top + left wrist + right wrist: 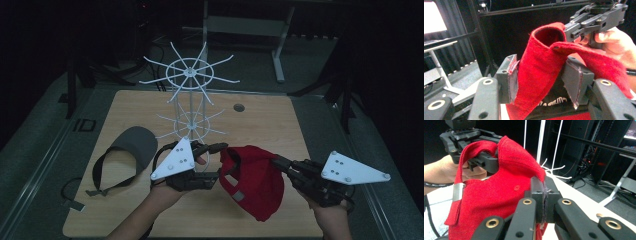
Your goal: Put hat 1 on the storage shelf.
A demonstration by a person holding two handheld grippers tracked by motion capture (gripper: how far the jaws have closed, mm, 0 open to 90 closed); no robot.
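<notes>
I've got the red knitted-fabric baseball cap (252, 182) held up off the pale wooden worktop (280, 120), between my two hands at the six o'clock edge. My right gripper (276, 161) has its jaws together, clamped on a fold of the cap's crown; in the right gripper view the pads meet with red cloth pinched in the seam. My left gripper (220, 161) is at the cap's nine o'clock side. Its jaws stand apart, about half open, and in the left gripper view a flap of the cap (541, 67) hangs between the pads, resting against one and not squeezed.

The white wire spinner rack (190, 95) stands at twelve o'clock from the cap, its hook arms fanned out. A grey visor with a dark strap (125, 155) lies flat on the worktop at nine o'clock from my left hand (167, 192).

As I read it, the step is re-gripping so the cap can go onto a rack arm. To do it well: keep the right clamp firm, settle the left pads squarely over the band edge rather than loose cloth, and close only once the fabric sits flat. Then the opening stays spread, and the thin wire arms won't snag the knit.
</notes>
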